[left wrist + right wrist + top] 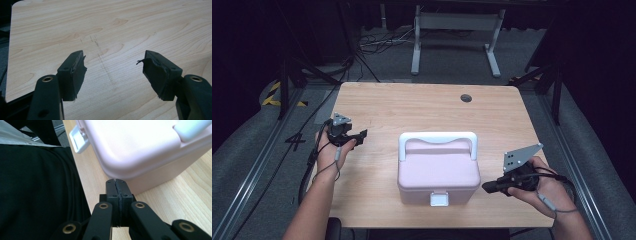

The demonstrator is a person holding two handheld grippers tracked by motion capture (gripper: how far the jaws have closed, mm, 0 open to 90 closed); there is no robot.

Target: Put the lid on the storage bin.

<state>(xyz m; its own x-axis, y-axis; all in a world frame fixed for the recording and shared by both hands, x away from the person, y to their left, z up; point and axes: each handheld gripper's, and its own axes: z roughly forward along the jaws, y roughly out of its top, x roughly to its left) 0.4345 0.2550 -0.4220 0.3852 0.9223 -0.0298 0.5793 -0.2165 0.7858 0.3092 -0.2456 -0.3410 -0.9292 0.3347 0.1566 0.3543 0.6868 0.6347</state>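
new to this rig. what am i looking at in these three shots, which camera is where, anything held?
No robot: a person holds a handheld two-jaw gripper in each hand at a light wooden table. The high view looks down from above the person's side. On the table sits a closed pink plastic box with a white handle and a white front latch. The left gripper, seen from its own camera, is open over bare wood. The right gripper, seen from its own camera, is shut and empty, close to the box's corner. Nothing is held.

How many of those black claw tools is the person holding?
2. The left gripper is held over the table's left side, jaws spread apart. The right gripper is at the right, jaws closed, pointing at the pink box.
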